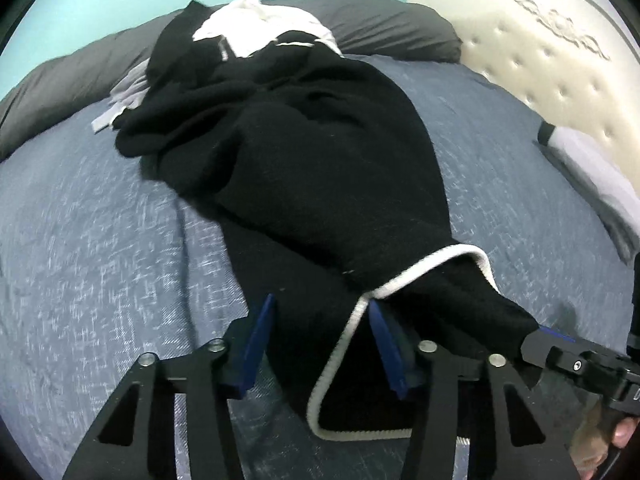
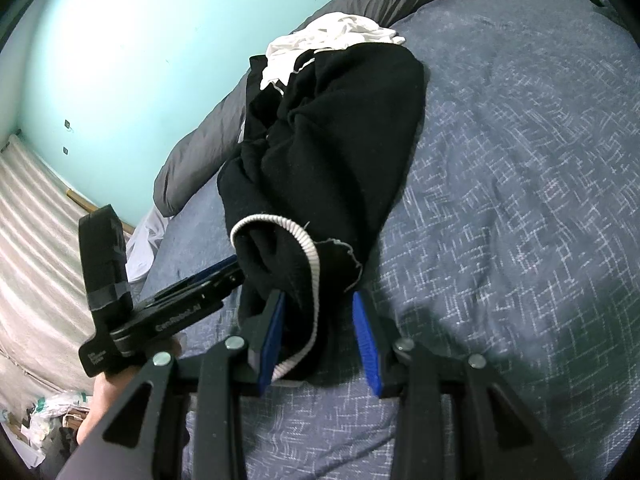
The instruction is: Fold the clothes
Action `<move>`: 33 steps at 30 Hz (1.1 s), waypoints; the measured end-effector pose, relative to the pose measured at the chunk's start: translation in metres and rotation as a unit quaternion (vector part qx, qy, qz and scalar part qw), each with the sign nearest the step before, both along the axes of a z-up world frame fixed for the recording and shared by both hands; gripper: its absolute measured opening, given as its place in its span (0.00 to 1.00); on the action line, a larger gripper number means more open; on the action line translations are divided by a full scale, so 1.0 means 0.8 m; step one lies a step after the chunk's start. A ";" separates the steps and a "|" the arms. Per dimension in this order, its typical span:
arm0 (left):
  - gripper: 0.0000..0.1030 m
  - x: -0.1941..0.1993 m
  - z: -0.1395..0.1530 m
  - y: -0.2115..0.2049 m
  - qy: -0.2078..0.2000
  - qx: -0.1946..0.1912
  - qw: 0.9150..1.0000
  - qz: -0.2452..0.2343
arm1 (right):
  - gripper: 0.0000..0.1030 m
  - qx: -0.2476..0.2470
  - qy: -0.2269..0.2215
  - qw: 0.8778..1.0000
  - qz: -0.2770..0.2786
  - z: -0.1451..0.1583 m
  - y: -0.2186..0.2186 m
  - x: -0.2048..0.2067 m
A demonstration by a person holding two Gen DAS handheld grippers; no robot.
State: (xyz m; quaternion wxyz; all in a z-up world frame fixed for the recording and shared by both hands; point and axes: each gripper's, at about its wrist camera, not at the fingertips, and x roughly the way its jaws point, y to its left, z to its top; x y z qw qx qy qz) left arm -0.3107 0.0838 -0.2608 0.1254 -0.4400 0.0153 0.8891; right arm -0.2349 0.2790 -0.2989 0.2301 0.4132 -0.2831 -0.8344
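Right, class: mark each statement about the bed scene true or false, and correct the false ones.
1. The garment is black with white trim. True.
2. The bed cover is red. False: it is blue.
3. The left gripper and the right gripper both have their jaws apart. True.
4. The garment is folded into a neat square. False: it lies bunched and stretched out.
5. A white cloth lies at its far end. True.

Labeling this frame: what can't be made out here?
- Black garment: its type, bunched in both views.
- Right gripper: left wrist view hides its tips in cloth.
- White clothes: count, black fabric overlaps them.
- Left gripper: right wrist view, tips behind cloth.
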 end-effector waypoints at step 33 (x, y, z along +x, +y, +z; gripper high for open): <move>0.51 0.067 -0.022 -0.026 -0.062 0.075 0.995 0.033 | 0.34 -0.019 -0.003 0.995 -0.097 0.006 0.062 -0.002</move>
